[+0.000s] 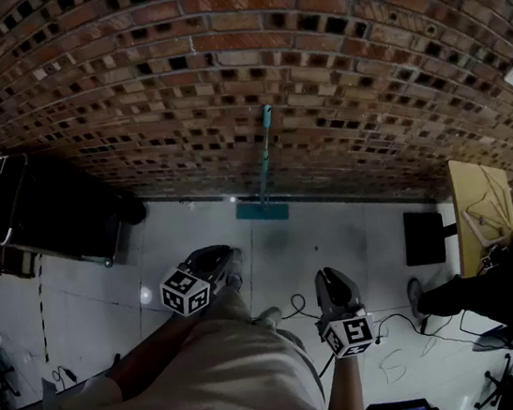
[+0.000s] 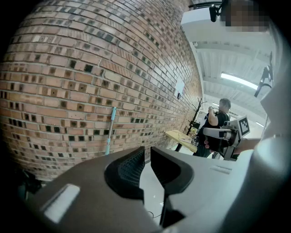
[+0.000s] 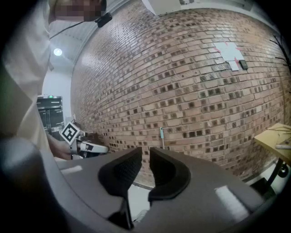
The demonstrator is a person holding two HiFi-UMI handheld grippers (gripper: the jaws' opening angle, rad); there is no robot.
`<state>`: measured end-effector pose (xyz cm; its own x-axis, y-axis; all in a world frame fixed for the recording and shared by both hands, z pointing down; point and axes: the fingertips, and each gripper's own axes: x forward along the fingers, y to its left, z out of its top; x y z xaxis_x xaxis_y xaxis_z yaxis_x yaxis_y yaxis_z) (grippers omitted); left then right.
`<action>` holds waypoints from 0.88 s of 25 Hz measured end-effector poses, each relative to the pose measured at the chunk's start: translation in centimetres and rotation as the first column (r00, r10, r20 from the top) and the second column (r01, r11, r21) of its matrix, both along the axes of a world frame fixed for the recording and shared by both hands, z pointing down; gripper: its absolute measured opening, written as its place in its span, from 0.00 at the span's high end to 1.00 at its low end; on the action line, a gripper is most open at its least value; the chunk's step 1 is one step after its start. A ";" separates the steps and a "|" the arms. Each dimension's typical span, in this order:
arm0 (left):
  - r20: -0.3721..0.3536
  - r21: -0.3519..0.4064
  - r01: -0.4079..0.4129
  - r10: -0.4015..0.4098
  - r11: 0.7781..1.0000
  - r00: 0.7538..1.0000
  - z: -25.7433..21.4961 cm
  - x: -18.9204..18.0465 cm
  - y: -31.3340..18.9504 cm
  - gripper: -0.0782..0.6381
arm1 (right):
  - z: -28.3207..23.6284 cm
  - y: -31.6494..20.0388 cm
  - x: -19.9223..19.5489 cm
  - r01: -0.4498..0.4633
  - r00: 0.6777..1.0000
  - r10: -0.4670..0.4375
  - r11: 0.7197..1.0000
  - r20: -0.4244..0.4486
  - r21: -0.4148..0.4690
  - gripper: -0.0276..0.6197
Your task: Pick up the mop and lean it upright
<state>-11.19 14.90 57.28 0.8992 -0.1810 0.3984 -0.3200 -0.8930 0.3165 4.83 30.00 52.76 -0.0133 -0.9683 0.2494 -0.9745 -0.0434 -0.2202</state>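
The mop stands upright against the brick wall, its teal head on the pale floor and a teal grip at the top of the handle. It also shows in the left gripper view as the mop, and far off in the right gripper view as the mop. My left gripper is held low in front of me, well short of the mop, jaws shut and empty. My right gripper hangs beside it to the right, also shut with nothing between its pads.
A dark cabinet stands against the wall at the left. A wooden table and a black box are at the right, with a person beside them. Cables trail over the floor near my feet.
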 end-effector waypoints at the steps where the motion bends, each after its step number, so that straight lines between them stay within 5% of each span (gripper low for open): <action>1: -0.001 0.000 -0.005 0.005 1.000 1.000 0.0 0.3 -1.2 0.81 | -0.1 -1.2 0.1 -0.002 1.000 0.002 1.000 -0.003 -0.002 0.88; 22: -0.015 0.022 -0.194 0.194 0.981 0.981 0.7 7.0 -22.4 0.80 | -0.5 -25.7 3.1 -0.031 0.997 0.026 0.997 -0.068 -0.067 0.86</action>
<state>-4.14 -7.50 57.95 0.9246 -0.0100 0.3808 -0.1346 -0.9438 0.3019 7.93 4.29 52.21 0.0330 -0.9490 0.3136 -0.9852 -0.0837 -0.1497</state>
